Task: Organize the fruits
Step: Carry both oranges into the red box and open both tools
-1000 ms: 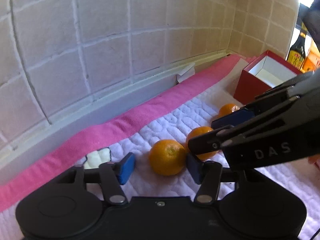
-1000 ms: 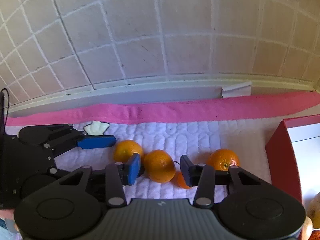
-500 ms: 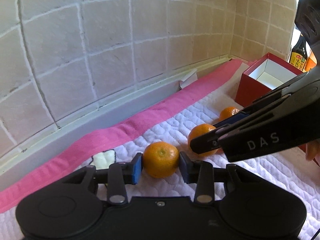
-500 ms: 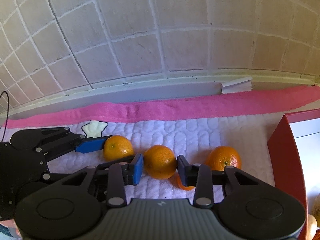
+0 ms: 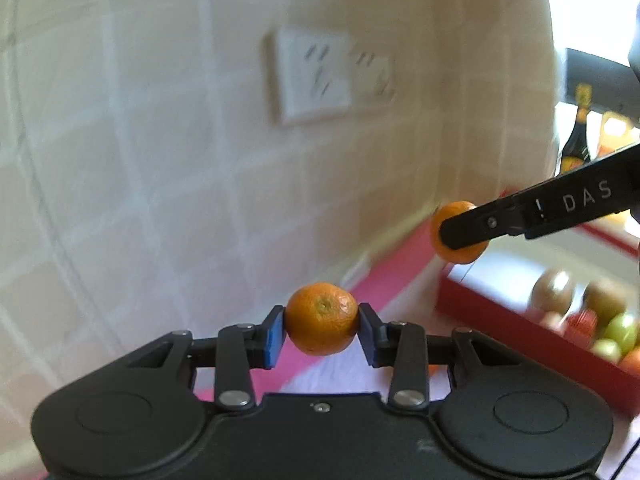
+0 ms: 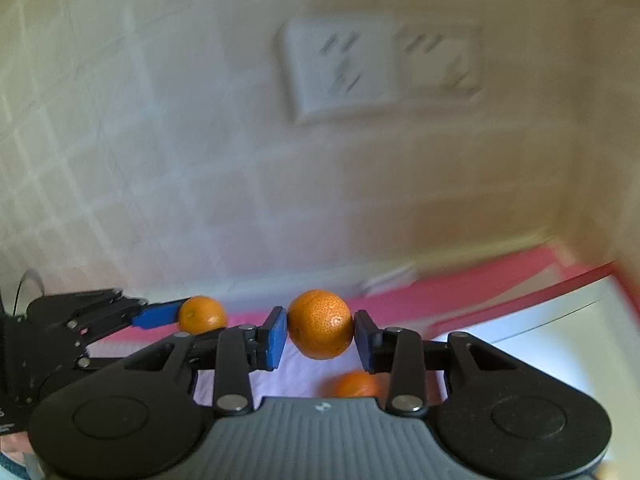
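Before a blurred, seemingly tiled wall (image 5: 160, 160), each gripper's jaws pinch a tangerine squarely between their pads.

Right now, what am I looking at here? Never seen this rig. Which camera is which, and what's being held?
No robot: a person carries two handheld claws, each with a fisheye camera looking along its fingers. In the left view, the left claw grips a small round orange mandarin; the right claw shows at the right edge. In the right view, the right claw grips another mandarin. Both are off the white quilted mat; a third mandarin lies there, beside a red cardboard box.
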